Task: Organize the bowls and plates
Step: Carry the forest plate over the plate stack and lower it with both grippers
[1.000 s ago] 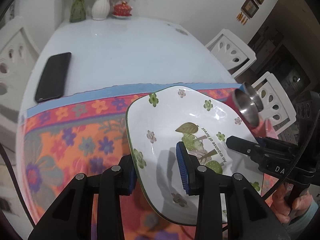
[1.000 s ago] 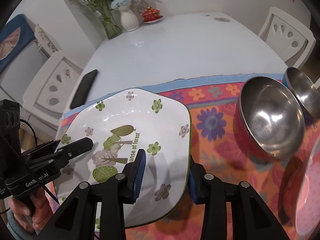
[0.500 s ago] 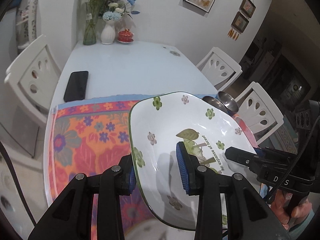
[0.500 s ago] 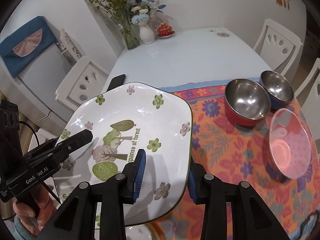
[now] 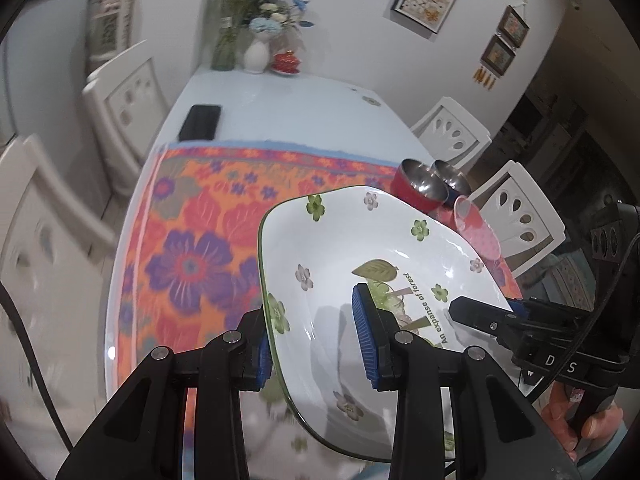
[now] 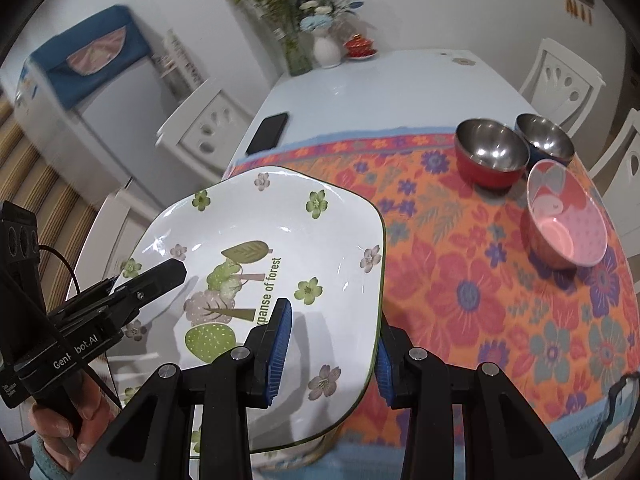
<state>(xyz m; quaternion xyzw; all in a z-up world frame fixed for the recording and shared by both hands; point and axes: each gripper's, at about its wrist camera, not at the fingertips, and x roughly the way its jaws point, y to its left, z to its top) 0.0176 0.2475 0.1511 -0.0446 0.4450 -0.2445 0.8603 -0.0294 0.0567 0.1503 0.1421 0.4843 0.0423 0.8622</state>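
Note:
A white squarish plate (image 5: 360, 248) with green flowers and a tree print is held in the air above the table's near end. My left gripper (image 5: 314, 340) is shut on its left rim. My right gripper (image 6: 332, 344) is shut on its right rim; it also shows in the left wrist view (image 5: 480, 314). In the right wrist view the plate (image 6: 280, 232) fills the middle and my left gripper (image 6: 160, 276) grips its far side. A second similar plate (image 6: 304, 450) lies below, mostly hidden. A red steel bowl (image 6: 490, 152), a blue steel bowl (image 6: 546, 138) and a pink bowl (image 6: 568, 216) stand on the right.
An orange floral cloth (image 6: 480, 300) covers the near half of the white table (image 6: 380, 92). A black phone (image 6: 269, 132) lies on the bare table at the left. A vase of flowers (image 6: 326, 50) and a red dish stand at the far end. White chairs surround the table.
Both grippers have lifted the plate up and back toward the table's near end. The view has widened, and the bowls and whole cloth now show.

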